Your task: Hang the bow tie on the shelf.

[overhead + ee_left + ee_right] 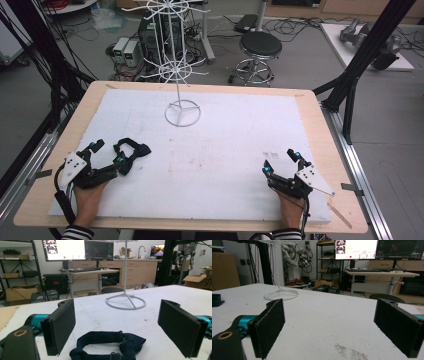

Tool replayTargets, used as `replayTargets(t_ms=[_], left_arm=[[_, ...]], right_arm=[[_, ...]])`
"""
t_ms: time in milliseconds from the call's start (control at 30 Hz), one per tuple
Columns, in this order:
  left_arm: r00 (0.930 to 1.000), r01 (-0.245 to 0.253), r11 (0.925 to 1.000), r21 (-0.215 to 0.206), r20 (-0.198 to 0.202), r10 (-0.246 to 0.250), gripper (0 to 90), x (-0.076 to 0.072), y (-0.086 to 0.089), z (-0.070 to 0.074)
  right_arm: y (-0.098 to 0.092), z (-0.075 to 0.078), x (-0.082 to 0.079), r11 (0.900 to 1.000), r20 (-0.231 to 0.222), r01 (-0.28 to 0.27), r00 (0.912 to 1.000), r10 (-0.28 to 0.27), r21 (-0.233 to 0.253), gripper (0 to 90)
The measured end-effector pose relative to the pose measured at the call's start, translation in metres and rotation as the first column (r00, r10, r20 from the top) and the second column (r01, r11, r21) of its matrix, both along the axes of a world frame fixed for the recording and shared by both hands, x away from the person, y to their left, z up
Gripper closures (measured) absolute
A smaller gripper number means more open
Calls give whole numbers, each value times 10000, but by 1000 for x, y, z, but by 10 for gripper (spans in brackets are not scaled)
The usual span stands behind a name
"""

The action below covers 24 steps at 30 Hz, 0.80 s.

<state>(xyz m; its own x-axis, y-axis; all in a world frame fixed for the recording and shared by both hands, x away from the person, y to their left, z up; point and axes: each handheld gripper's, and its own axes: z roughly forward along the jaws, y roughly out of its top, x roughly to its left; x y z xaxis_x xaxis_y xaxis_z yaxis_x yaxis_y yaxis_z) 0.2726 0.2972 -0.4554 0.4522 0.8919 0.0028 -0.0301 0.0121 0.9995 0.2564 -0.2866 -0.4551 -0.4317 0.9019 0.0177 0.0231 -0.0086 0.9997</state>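
So I've got my left tongs (108, 152) resting on the white foam-covered counter (225, 150) near its left front corner, jaws spread wide, nothing pinched between them. Sitting right in that gap is the dark navy fabric strap with small metal buckles (131, 151). From the left gripper view the navy strap (107, 345) looks like a looped band, kind of bunched up and folded over on itself at the right end, with a ring-type buckle near the front edge and another bit of hardware on top of the fold. It lies flat on the counter, between the two black padded jaws; I can't tell whether either pad touches it. The open loop faces up, so you can see the white surface through it.

My right tongs (281, 162) are over near the right front corner, well apart from the strap, also spread open and holding nothing. There's a faint grey smudge on the counter (352, 353) just ahead of them.

Toward the far middle of the counter stands the white wire display rack with a round ring base (182, 113), upright, thin pole going up to spoked hook tiers. It's well apart from both tongs. In the right gripper view the strap's dark end (216, 300) peeks in at the left edge.
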Motion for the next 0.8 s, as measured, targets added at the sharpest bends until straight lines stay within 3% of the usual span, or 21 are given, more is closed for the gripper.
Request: replayTargets(t_ms=[700, 800], left_arm=[[10000, 5, 10000, -40, -28, -5, 151, 0, 0, 0], [10000, -31, 9999, 103, -25, 32, 151, 0, -1, 1]], right_arm=[[0, 0, 0, 10000, 100, 44, 9999, -43, -52, 90], [0, 0, 0, 10000, 87, 35, 10000, -34, -52, 90]])
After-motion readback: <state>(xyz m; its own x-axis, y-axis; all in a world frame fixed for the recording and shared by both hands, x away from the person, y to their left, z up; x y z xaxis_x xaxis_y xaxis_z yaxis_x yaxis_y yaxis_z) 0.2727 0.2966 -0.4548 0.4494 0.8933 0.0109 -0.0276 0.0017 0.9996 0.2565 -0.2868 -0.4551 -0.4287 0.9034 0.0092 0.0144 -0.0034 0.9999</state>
